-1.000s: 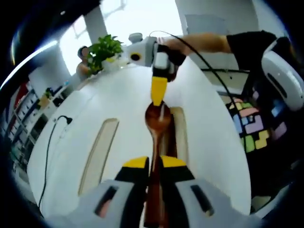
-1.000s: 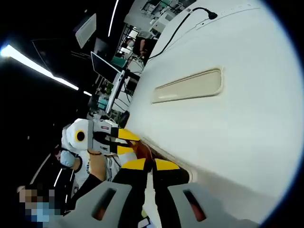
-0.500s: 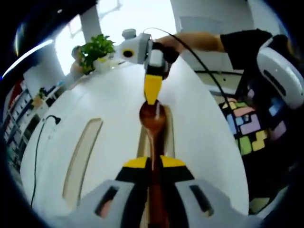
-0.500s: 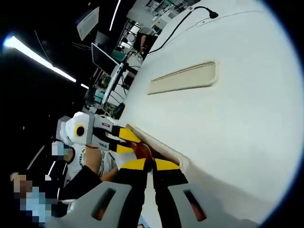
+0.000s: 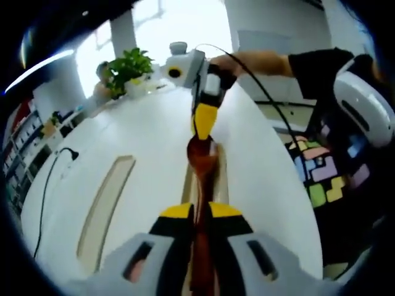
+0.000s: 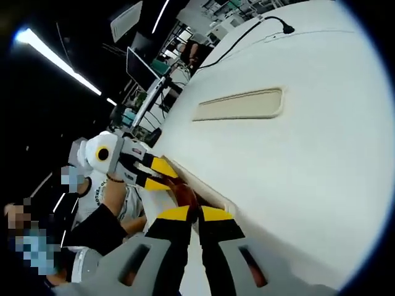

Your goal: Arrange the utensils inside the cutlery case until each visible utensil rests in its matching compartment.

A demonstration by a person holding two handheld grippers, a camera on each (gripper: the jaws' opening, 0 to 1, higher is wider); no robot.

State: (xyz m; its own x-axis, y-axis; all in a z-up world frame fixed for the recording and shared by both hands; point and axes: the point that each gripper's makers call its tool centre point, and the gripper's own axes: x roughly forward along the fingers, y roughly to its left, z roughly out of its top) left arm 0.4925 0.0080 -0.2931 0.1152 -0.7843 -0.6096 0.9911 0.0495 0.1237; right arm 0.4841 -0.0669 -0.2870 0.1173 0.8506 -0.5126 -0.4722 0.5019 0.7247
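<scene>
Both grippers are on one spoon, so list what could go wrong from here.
1. The left gripper clamps the brown wooden spoon by its handle while the right gripper pinches its bowl; uneven pulls could twist it loose.
2. The spoon hangs over the narrow beige case half, so a slip could drop it onto the white table.
3. The other beige case half lies apart, easily mistaken for the target.

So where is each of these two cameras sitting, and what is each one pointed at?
Left gripper view: rides on the left tongs, looking along the wooden spoon they hold across the white table; the person's forearm shows.
Right gripper view: rides on the right tongs, looking back at the left tongs and the hand holding them.
Shared: spoon, table, beige case half.
</scene>
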